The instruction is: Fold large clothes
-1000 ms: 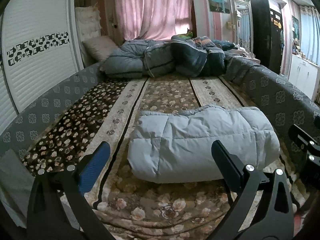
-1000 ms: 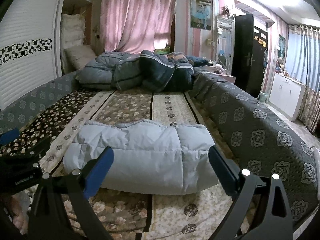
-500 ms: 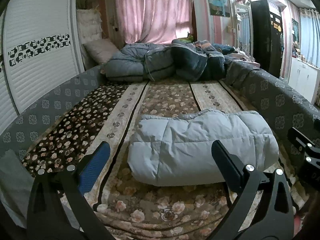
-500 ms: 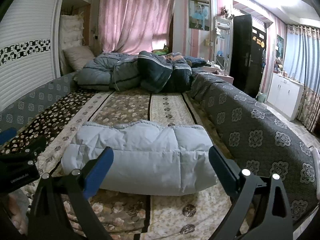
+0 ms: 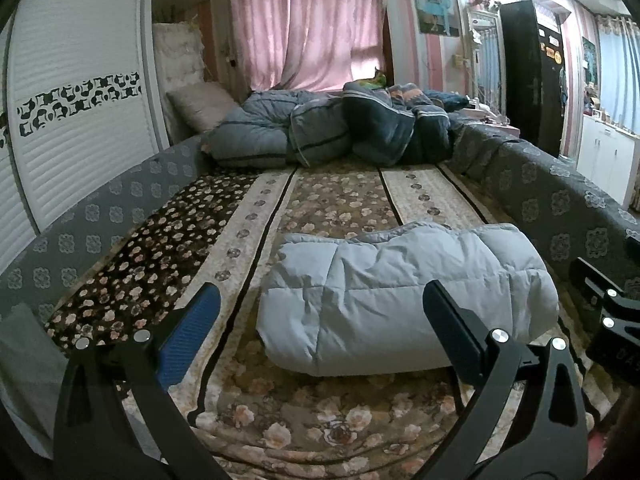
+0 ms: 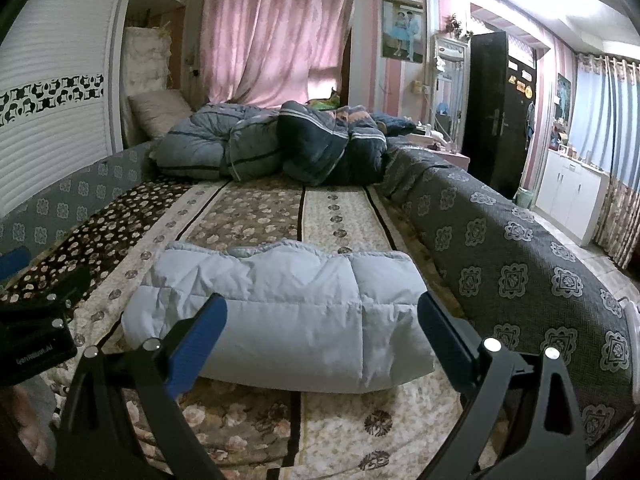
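A pale blue quilted down coat (image 5: 400, 292) lies folded into a thick bundle on the flowered bedspread (image 5: 332, 204); it also shows in the right wrist view (image 6: 288, 312). My left gripper (image 5: 320, 312) is open and empty, held back from the bundle's near left side. My right gripper (image 6: 322, 320) is open and empty, held back from the bundle's near edge. The right gripper's body (image 5: 608, 316) shows at the right edge of the left wrist view, and the left gripper's body (image 6: 36, 320) at the left edge of the right wrist view.
Rolled blue and grey duvets (image 5: 332, 132) and a pillow (image 5: 200, 104) pile at the head of the bed. A grey patterned cover (image 6: 512, 264) drapes the right side. A white slatted wardrobe (image 5: 80, 120) stands left. A dark door (image 6: 500, 112) and white cabinet (image 6: 568, 196) are right.
Both grippers have drawn slightly back and up from the folded coat, still open. The coat has not moved.
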The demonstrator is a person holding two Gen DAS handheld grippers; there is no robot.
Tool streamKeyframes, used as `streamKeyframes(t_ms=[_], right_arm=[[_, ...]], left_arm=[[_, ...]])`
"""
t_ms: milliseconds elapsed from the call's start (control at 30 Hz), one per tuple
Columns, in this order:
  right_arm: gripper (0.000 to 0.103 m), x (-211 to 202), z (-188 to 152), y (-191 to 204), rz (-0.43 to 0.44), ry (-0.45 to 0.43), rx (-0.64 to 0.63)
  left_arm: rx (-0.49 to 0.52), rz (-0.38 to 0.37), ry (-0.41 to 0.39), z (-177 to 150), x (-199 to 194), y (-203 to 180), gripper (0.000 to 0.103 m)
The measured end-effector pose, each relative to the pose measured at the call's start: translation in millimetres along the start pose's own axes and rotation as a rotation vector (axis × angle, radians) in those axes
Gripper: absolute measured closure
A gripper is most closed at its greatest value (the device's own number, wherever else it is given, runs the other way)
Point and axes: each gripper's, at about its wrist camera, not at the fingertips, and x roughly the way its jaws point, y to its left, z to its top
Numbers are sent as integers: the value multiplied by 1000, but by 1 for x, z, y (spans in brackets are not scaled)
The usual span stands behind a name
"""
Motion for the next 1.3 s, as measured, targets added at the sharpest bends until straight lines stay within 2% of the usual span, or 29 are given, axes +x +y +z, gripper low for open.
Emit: streamKeyframes(t_ms=[633,1067,1300], right_arm=[[7,7,-1,-6,1,11,-6],[7,9,-4,-7,-4,3,-6],[7,8,-3,-6,-4,1,-11]], left_arm=[[-3,-46,53,-4,14,5,3],[-13,-45,45,-2,12,7,3],[-9,-37,12,0,0,6,3]])
